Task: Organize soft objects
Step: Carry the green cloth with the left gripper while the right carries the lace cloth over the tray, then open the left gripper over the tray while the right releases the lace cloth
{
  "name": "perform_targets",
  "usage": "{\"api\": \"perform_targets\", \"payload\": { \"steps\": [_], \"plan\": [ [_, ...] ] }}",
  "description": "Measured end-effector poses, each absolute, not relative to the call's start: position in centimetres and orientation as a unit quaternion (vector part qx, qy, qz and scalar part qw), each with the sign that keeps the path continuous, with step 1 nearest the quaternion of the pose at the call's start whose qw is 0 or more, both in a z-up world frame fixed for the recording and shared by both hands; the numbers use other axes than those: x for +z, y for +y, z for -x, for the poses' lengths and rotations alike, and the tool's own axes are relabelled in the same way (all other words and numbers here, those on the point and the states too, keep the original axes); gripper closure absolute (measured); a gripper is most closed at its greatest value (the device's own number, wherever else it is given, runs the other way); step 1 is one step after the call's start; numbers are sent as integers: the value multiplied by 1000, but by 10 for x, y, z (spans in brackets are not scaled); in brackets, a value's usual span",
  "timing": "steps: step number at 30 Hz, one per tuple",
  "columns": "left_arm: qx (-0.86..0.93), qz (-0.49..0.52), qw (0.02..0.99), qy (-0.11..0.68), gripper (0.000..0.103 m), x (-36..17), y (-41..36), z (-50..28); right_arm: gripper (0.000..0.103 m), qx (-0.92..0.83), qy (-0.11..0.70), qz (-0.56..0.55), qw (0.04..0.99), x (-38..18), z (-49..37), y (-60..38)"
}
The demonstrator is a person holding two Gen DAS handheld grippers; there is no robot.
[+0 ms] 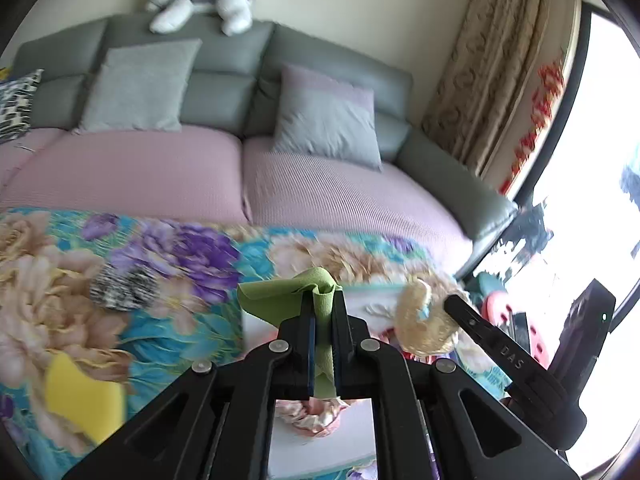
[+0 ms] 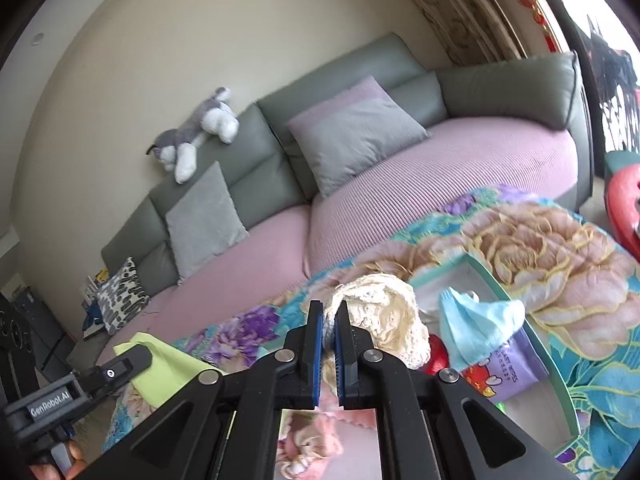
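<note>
Green cloth (image 1: 316,300) is pinched in the left gripper (image 1: 324,344), jaws nearly closed on a fold, the rest flopping over the tips, lifted above the floral blanket (image 1: 168,320). Cream crochet piece (image 2: 384,316) is clamped the same way in the right gripper (image 2: 329,340), jaws narrow on its edge, hanging just over the teal-rimmed box (image 2: 516,304).

Step, prob: drop both into the box. Do it well: get each bundle fully over the opening before releasing, lower so the loose tails go in first, keep the 2 grippers apart so the fabrics don't tangle.

In the box already: light blue cloth (image 2: 480,320), purple wipes pack (image 2: 508,372), something red, so space is tight; aim for the bare white part.

Around on the blanket: yellow sponge-like block (image 1: 80,400), black-white fuzzy item (image 1: 124,286), likely still to sort. Beyond: pink-covered sofa (image 1: 160,176) w/ grey cushions (image 1: 140,88), plush husky (image 1: 200,0) on the backrest.
</note>
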State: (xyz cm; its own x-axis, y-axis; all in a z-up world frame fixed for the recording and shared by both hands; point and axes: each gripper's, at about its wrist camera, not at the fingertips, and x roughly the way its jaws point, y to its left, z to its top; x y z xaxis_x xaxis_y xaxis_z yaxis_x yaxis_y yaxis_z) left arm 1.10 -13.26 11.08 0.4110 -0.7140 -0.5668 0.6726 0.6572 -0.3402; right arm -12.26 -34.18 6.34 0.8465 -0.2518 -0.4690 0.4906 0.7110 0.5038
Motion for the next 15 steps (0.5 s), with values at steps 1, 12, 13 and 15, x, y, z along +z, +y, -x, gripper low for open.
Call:
{"api": "perform_targets", "payload": {
  "steps": [1,12,13,15],
  "plan": [
    [-419,24,834,358,97,104,-143,-11,97,-207,194,-324,902,56,121,-346],
    [-404,-37,801,441,96,29,-199,-16,97,-219,249,-351,876,13,107,-363],
    [-401,-43,800,445,96,25,-201,-16,97,-221,251,-352,874,11,107,-363],
    [-398,-48,794,457,96,15,-205,-17,97,-224,255,-352,872,8,106,-364]
  ]
}}
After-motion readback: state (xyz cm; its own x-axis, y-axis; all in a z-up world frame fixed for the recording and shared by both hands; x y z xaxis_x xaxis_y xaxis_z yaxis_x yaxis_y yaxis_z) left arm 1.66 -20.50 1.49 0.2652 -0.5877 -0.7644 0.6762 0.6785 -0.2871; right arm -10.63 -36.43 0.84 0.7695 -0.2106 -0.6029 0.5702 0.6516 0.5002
